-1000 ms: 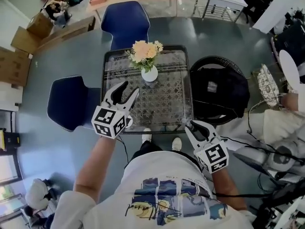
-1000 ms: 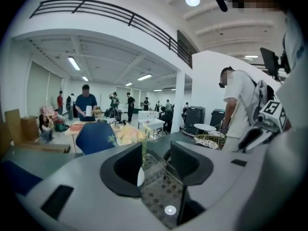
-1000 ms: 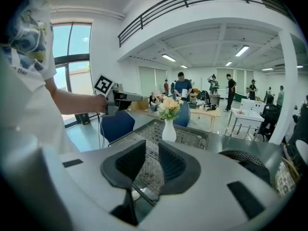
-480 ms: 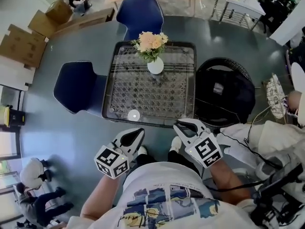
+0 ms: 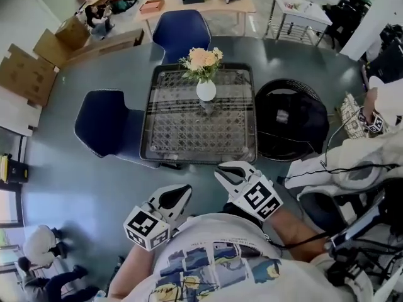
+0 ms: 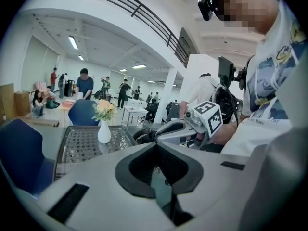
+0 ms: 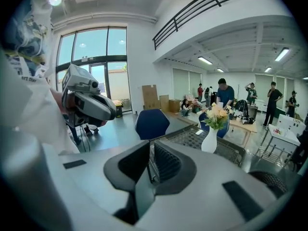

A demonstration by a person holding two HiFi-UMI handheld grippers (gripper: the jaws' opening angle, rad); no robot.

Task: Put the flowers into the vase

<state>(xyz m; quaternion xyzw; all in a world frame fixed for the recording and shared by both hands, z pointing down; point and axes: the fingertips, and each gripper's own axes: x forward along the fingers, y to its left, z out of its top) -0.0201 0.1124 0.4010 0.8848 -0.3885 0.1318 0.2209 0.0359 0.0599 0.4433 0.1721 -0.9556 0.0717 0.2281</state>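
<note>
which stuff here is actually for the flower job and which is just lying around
For the job: flowers, already in the white vase; mesh table under it; left gripper and right gripper, both shut, empty.

Just lying about: blue chair behind the table; blue chair at its left; cardboard boxes; black bag.

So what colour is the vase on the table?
White. The vase shows best in the right gripper view.

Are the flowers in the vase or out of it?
In. The flowers stick up out of the white vase, which stands upright on the table.
</note>
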